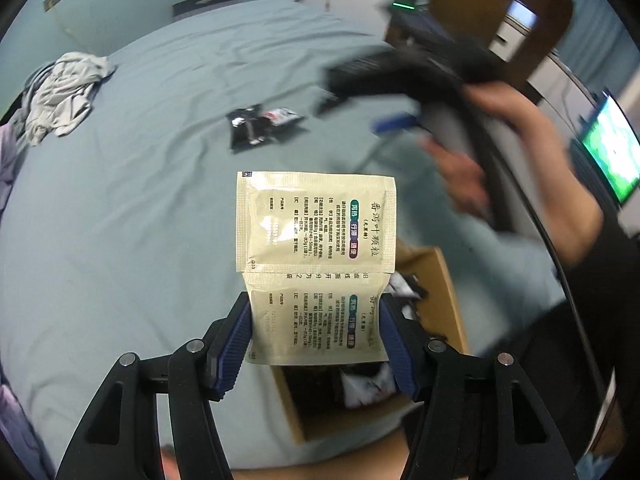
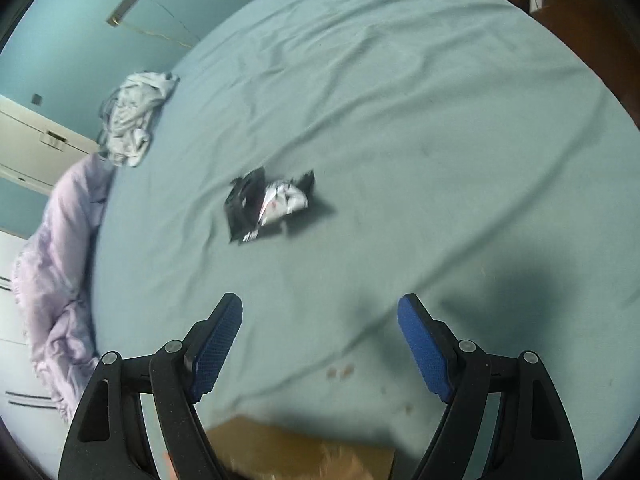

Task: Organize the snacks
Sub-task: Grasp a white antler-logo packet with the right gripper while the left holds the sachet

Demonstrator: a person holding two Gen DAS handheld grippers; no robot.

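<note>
Wide bed [image 2: 400, 100] under a wrinkled blue-green sheet, crumpled grey-white garment [image 2: 132, 116] near its far edge, lilac blanket [image 2: 64, 280] bunched along the side, wooden chair [image 1: 532, 12] behind, lit green screen [image 1: 612, 148] beside it, pale cupboards [image 2: 28, 140] by the teal wall.

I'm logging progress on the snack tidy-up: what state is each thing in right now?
Left gripper: shut on the sachet strip.
Sachet strip: held up above the box, two joined packets, unopened.
Cardboard box: open on the bed, packets already inside.
Dark snack packets: lying loose on the bed sheet, not yet collected.
Right gripper: open, nothing between the pads.
Grey garment: crumpled at the bed's edge.
</note>
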